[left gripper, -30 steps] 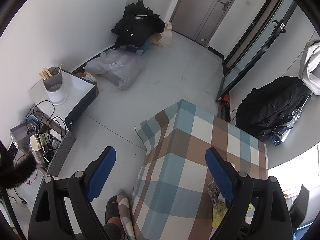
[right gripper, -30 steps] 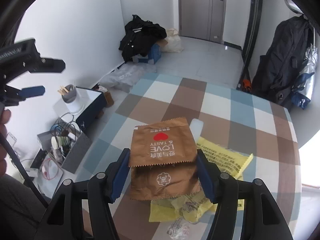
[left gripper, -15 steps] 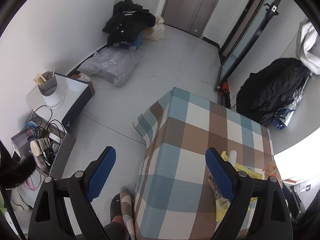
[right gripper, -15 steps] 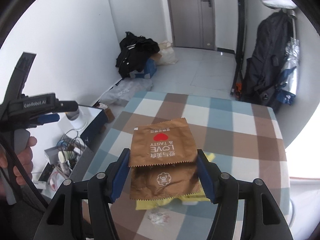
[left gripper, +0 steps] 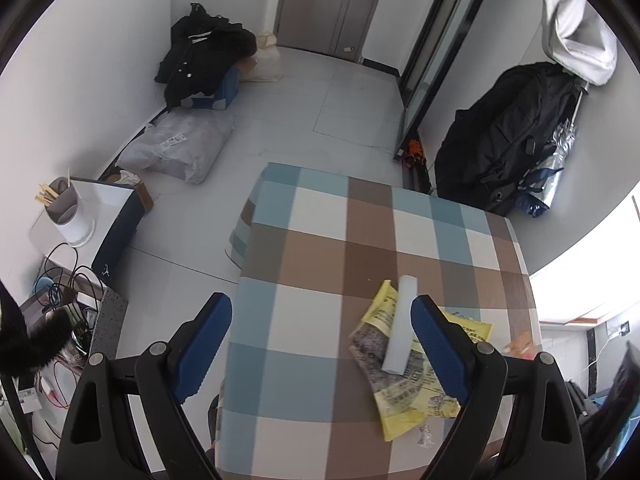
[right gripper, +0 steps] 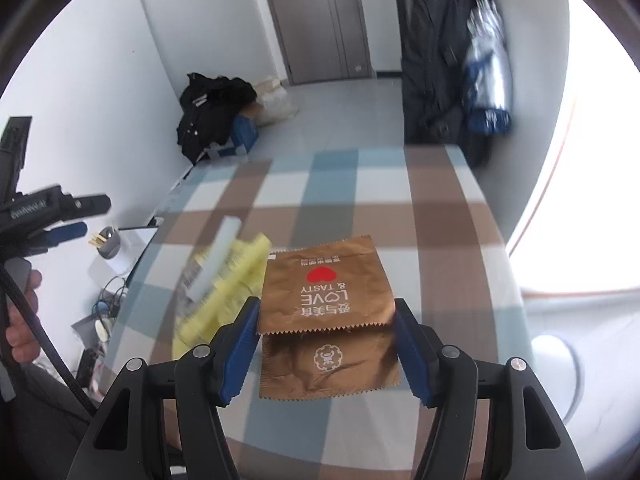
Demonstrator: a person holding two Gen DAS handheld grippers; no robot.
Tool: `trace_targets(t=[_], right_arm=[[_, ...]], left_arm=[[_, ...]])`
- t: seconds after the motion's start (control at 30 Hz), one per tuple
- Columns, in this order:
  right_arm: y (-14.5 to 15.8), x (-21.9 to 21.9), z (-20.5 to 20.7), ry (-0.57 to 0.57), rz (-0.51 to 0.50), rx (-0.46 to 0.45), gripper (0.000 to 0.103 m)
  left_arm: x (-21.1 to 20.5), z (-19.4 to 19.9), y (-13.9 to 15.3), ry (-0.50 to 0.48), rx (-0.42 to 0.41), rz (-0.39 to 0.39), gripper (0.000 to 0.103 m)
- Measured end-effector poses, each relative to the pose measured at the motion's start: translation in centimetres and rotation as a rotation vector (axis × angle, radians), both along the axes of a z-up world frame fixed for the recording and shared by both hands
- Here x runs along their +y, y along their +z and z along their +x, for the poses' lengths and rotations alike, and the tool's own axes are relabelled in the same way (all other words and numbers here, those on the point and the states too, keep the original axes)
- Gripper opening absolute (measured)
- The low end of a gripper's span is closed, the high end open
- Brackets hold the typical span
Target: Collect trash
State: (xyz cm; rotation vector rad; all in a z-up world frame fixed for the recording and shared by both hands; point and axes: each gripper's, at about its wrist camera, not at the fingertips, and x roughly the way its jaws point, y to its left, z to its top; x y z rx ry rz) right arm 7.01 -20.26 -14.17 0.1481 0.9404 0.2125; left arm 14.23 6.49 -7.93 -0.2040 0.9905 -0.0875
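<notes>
My right gripper [right gripper: 326, 344] is shut on a brown snack bag [right gripper: 326, 292] with a red heart, held above the checked table [right gripper: 400, 208]. A yellow plastic bag [left gripper: 404, 392] with a grey wrapper and a white foam strip [left gripper: 400, 328] on it lies on the table [left gripper: 320, 240]; it also shows blurred in the right wrist view [right gripper: 224, 288]. My left gripper [left gripper: 320, 344] is open and empty, high above the table's near left part, its right finger over the yellow bag. The left gripper also shows at the left of the right wrist view [right gripper: 76, 216].
On the floor left of the table stand a white-topped box with a cup of chopsticks [left gripper: 68, 212], a cable-filled tray [left gripper: 64, 300], a grey sack [left gripper: 180, 148] and black clothes [left gripper: 200, 56]. A black bag [left gripper: 508, 136] leans at the far right wall. A white round object [right gripper: 556, 376] sits at the right.
The left gripper swung right, so the table and the yellow bag now lie under it. The right gripper carried the brown bag to the right of the yellow bag.
</notes>
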Motion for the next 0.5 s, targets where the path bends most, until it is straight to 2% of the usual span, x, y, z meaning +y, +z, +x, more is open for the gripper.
trace_targets(t=[0.13, 0.23, 0.3, 0.4, 0.5], right_arm=[[-2.8, -0.5, 0.2, 0.021, -0.003, 0.081, 0.065], [-3.9, -0.7, 0.3, 0.041, 0.019, 0.123, 0.065], [-3.9, -0.8, 0.2, 0.050, 0.020, 0.119, 0.067], [-3.8, -0.9, 0.1, 0.053, 0.004, 0.120, 0.074], [-4.1, -0.9, 0.3, 0.052, -0.013, 0.121, 0.074]], left_arm=[[-1.3, 0.2, -0.2, -0.016, 0.013, 0.002, 0.089], [-2.1, 0.5, -0.3, -0.023, 0.022, 0.004, 0.089], [-2.6, 0.6, -0.3, -0.026, 0.023, 0.001, 0.089], [-3.4, 0.9, -0.2, -0.031, 0.027, 0.001, 0.089], [-4.0, 1.2, -0.3, -0.037, 0.031, 0.001, 0.089]])
